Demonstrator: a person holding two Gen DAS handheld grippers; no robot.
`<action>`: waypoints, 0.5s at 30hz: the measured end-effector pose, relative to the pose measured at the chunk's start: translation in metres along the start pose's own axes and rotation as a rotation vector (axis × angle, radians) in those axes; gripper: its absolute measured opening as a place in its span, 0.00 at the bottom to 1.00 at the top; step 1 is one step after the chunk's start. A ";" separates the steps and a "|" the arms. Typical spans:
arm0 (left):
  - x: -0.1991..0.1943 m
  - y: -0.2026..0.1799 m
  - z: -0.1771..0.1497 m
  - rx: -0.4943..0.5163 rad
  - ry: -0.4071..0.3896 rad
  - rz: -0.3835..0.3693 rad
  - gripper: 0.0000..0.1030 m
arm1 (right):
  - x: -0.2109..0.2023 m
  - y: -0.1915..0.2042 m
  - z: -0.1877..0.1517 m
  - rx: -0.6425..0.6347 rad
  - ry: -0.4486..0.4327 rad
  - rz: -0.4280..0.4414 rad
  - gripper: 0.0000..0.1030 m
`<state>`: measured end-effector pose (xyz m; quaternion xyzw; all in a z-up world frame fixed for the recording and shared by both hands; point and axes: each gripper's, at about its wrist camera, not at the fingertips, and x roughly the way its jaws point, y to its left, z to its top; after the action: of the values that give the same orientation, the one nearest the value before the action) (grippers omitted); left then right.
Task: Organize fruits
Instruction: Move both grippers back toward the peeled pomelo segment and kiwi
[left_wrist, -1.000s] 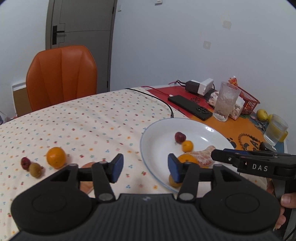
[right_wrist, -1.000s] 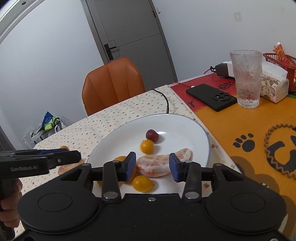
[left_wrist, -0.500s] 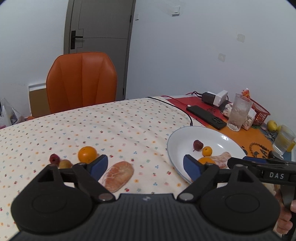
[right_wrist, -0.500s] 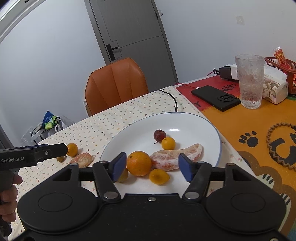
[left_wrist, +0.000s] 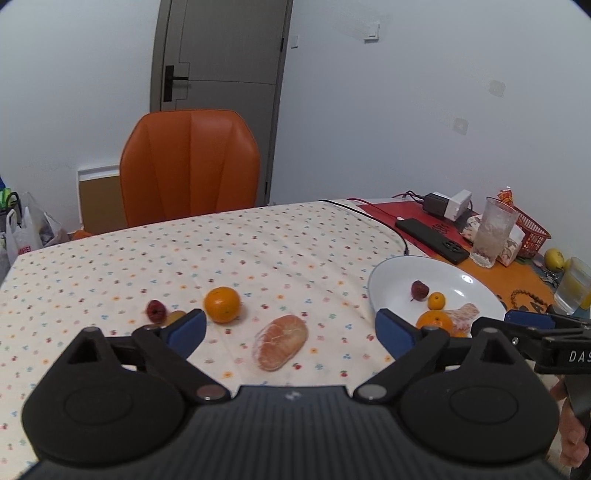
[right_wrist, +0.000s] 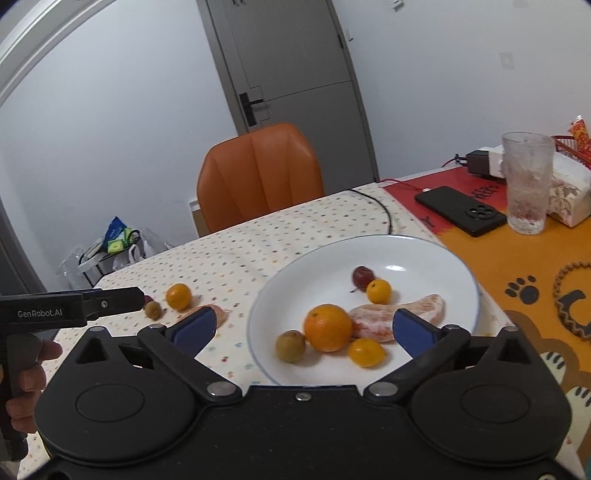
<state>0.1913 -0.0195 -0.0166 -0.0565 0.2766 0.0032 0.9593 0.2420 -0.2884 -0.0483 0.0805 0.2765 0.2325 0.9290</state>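
The peeled pink citrus segment (left_wrist: 280, 346) lies between the empty left gripper (left_wrist: 290, 332)'s just-opened jaws, so the next move is closing on it for the white plate (left_wrist: 388, 284).

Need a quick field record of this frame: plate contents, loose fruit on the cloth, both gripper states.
plate: white plate on the table's right part
on plate: orange, peeled citrus piece, two small yellow-orange fruits, dark red fruit, brownish-green fruit
loose on cloth: orange, peeled citrus piece, dark red fruit, brownish fruit partly hidden behind a finger
left gripper: open, jaws have just been opening, nothing gripped
right gripper: open, jaws have just been opening, nothing gripped
clutter at right: phone, glass
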 end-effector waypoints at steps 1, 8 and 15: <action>-0.002 0.003 0.000 -0.002 -0.001 0.005 0.96 | 0.001 0.003 0.000 0.000 0.004 0.005 1.00; -0.010 0.030 -0.003 -0.049 0.020 0.025 0.98 | 0.007 0.024 -0.002 -0.014 0.010 0.036 1.00; -0.019 0.057 -0.007 -0.078 0.023 0.057 0.98 | 0.014 0.046 -0.003 -0.030 0.017 0.062 1.00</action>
<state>0.1689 0.0364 -0.0182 -0.0860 0.2890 0.0408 0.9526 0.2330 -0.2416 -0.0450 0.0731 0.2784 0.2660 0.9200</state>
